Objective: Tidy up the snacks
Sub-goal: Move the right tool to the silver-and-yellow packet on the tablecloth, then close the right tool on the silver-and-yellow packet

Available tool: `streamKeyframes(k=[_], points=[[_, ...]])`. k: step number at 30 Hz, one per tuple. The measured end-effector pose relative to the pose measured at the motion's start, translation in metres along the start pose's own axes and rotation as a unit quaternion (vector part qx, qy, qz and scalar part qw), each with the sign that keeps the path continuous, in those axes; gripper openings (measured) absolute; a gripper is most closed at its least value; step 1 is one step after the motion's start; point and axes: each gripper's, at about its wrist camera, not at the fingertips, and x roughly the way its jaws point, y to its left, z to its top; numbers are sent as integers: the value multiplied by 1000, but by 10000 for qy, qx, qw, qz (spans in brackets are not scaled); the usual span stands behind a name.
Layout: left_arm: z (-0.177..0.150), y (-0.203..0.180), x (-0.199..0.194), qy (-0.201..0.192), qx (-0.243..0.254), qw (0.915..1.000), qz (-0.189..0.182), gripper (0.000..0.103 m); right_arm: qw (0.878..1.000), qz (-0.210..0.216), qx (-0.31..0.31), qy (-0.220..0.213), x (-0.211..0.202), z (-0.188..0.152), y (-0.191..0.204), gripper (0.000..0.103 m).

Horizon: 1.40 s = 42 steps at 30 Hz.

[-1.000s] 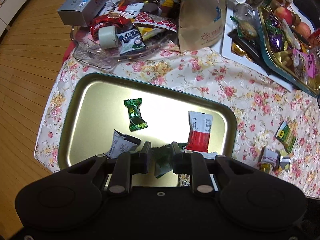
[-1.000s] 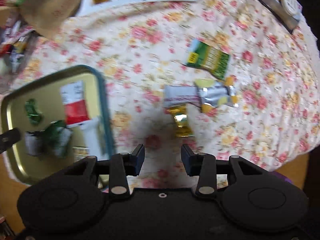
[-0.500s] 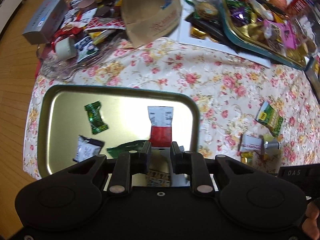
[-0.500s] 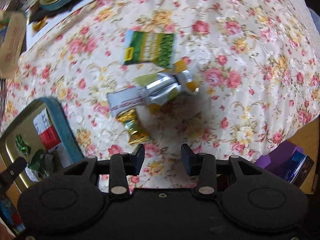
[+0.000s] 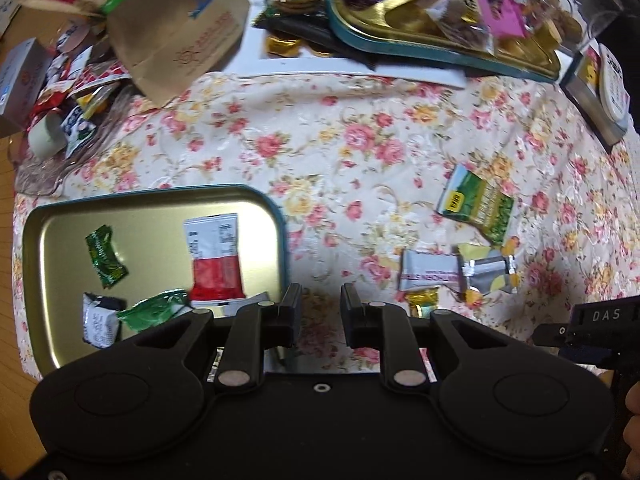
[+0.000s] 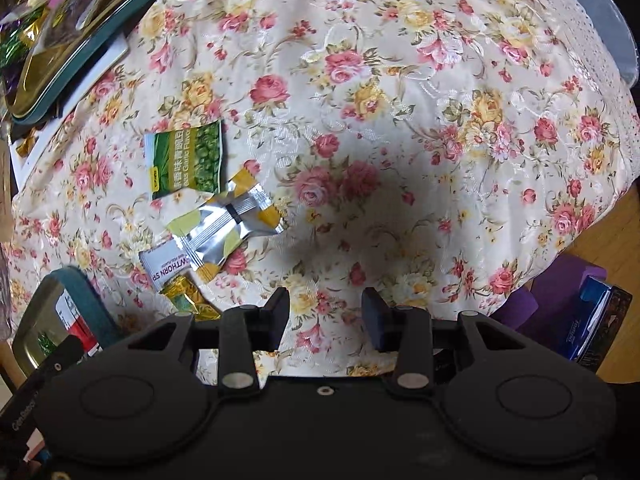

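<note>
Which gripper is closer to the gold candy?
Left, though it's close. The gold candy lies just right of the left gripper; the right gripper sits farther to its right.

Both tools were matte black — the left tool [image 5: 316, 312] and right tool [image 6: 325, 312] each had two rounded lobes, silver pivot pins, a small centre screw; "DAS" lettering marked one.

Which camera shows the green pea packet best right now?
The right wrist view: the green pea packet lies flat, sharp, its print readable. The left wrist view shows it smaller, off right, slightly blurred.
</note>
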Motion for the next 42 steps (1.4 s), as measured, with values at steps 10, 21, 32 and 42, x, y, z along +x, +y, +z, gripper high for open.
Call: streamKeyframes(k=[10,21,32,42], points=[[1,-23,21,253,250,9993,-103,28,9952,917,122,-328,-7,12,1,42],[14,-22,44,434,98,9989,-168,28,9933,1104,-63,-324,16,20,26,43],[21,-16,46,432,-46,9985,-340,28,9912,1237,185,431,48,26,29,43],[20,-13,49,477,-121,9979,-410,28,9879,1460,528,-50,41,38,25,45]])
